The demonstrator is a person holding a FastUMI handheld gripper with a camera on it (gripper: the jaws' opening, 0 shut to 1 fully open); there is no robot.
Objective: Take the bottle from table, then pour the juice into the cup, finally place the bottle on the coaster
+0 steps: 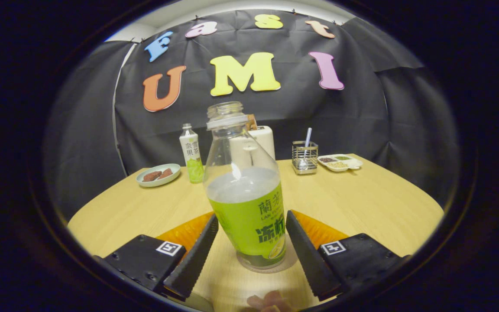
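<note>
Gripper point(251, 249) with fingers spread apart, one on each side of the bottle point(246, 190), neither pad touching it; narrow gaps visible on both sides. Bottle upright on the wooden table point(362, 203), uncapped, green label, pale liquid up to about the label's top edge; base resting on a faint round clear coaster point(290, 258), cannot tell for certain. Orange pleated object point(319, 229) lying behind both fingers, partly hidden by them. Farther back: second small bottle point(191, 154) with cap on, just beside a light-green plate point(159, 174) holding brown pieces; white cylinder point(261, 141) directly behind the bottle's neck; wire holder point(304, 157) with a straw-like stick; white divided dish point(340, 162) beside it. Pinkish blurred item point(267, 301) at the near table edge, unidentifiable.
</note>
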